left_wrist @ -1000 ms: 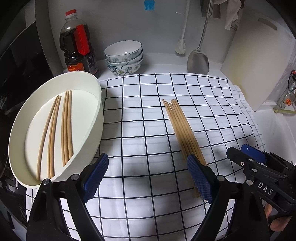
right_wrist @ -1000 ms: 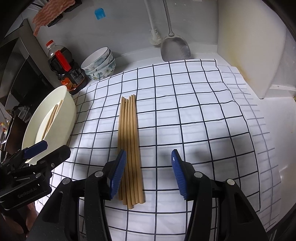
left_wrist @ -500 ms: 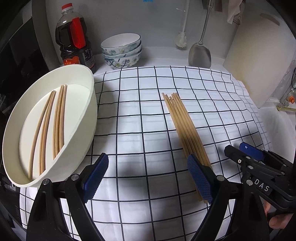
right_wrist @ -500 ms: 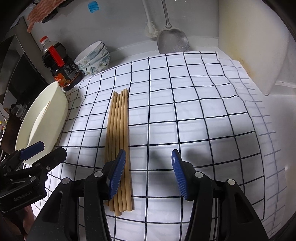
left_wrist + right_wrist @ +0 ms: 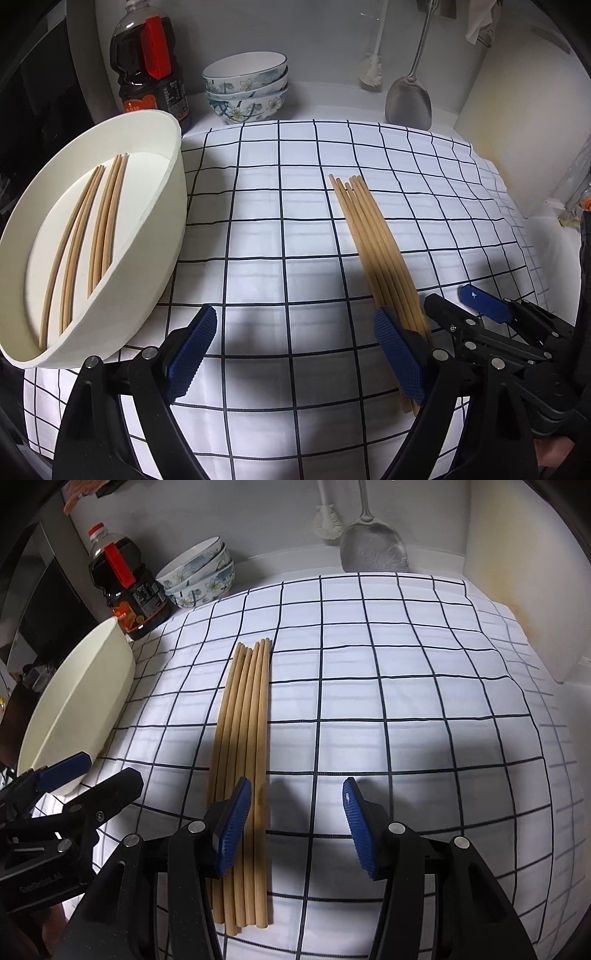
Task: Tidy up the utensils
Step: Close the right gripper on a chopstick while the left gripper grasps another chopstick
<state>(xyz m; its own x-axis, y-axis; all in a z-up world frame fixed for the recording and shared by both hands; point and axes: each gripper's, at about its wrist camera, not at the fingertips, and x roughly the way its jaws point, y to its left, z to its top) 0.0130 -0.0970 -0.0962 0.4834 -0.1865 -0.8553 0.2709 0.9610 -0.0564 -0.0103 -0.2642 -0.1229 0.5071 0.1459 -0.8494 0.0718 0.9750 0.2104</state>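
Several wooden chopsticks (image 5: 373, 240) lie side by side on the checked cloth (image 5: 280, 229); they also show in the right wrist view (image 5: 243, 738). A cream oval tray (image 5: 155, 258) at the left holds several more chopsticks (image 5: 99, 229). My left gripper (image 5: 295, 354) is open and empty, low over the cloth, its right finger over the bundle's near end. My right gripper (image 5: 295, 823) is open and empty, its left finger (image 5: 232, 827) above the bundle's near part. Each gripper shows in the other's view.
A dark sauce bottle (image 5: 147, 70) and stacked floral bowls (image 5: 247, 88) stand at the back left. A metal spatula (image 5: 408, 99) and a brush (image 5: 369, 70) hang at the back wall. A cutting board (image 5: 524, 122) leans at the right.
Both grippers have moved forward and lower toward the cloth. The chopstick bundle has not moved. Both stay open.
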